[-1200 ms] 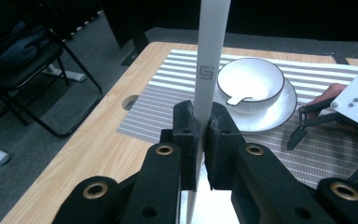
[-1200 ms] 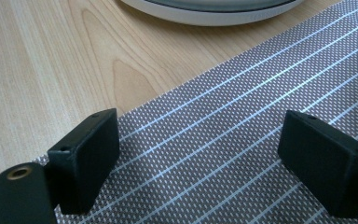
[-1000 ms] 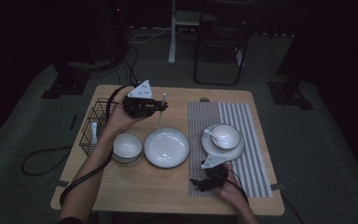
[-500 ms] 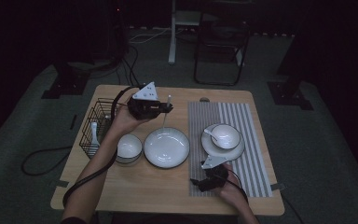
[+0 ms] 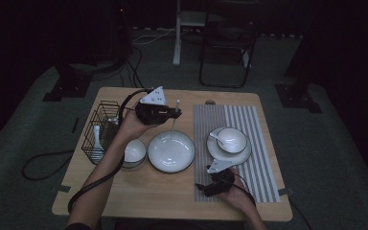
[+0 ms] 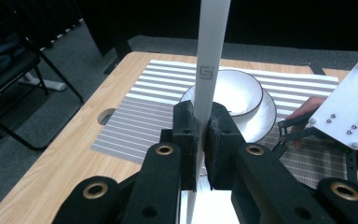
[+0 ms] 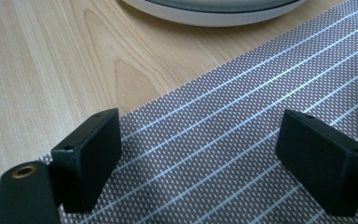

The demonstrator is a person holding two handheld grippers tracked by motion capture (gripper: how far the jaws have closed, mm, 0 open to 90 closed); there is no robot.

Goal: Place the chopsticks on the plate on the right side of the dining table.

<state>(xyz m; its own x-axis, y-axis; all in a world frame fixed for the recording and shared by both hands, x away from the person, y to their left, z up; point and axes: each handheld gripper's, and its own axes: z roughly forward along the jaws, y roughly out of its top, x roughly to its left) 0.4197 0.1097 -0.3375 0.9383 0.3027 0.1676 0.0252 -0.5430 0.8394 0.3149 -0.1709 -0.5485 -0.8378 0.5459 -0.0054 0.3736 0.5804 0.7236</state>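
Chopstick [image 6: 209, 70] — a slim, stiff, light white stick, smooth enough to slip — is clenched upright in the left claw [image 6: 200, 140] above the plate [image 5: 171, 151], gripped near mid-length. A hold nearer the middle should stop it swinging. The right claw [image 7: 200, 154] rests released on the mat [image 7: 242, 140] — nothing between its jaws.
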